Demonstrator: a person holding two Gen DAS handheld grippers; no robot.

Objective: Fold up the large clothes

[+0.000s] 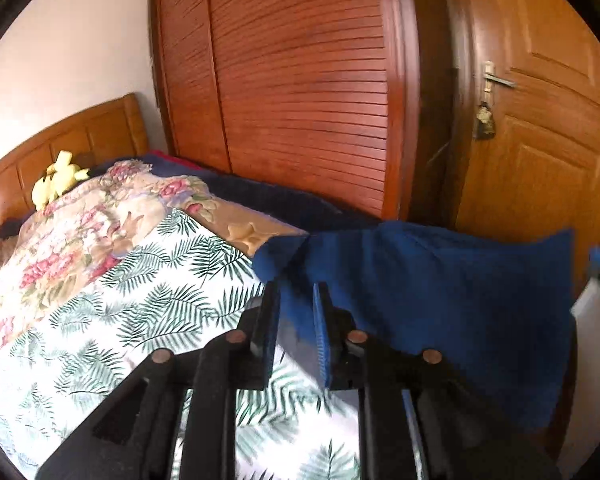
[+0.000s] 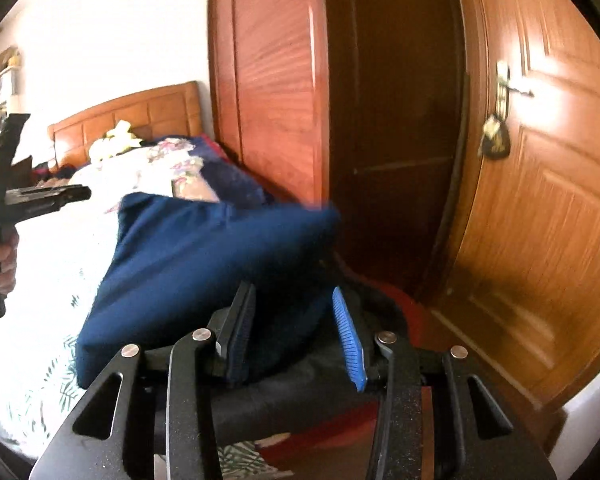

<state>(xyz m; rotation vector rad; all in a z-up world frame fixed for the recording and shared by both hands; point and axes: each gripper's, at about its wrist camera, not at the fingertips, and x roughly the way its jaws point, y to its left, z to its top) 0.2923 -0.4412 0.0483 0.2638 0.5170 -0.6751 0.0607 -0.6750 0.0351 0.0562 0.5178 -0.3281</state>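
- The big blue cloth [image 1: 440,280] is up in the air over the end of the bed [image 1: 100,300]. It hangs in a wide sheet in front of the wooden door [image 1: 540,160].
- The left gripper [image 1: 296,320] points at the near edge of the cloth. Its two fingers [image 1: 324,332] stand a small way apart. The cloth's edge sits in the gap, but the picture does not make it clear if the pads press on it.
- The right gripper [image 2: 292,332] has its fingers [image 2: 348,340] wider apart. The blue cloth [image 2: 204,264] bulges just above and between them, and the pads do not seem to squeeze it.
- In the right wrist view, the other gripper [image 2: 40,196] shows at the far left, held in a hand [image 2: 4,264], and it is well apart from the cloth there.
- The step looks like letting go of the cloth after swinging it over for a fold, so the fold is only partly done.
- Next, the cloth should drop flat on the leafy sheet [image 1: 160,280].
- After that, both grippers need to find two fresh corners and pinch them tight. The cloth is soft and floppy, so it may bunch up or slide off the bed's end.
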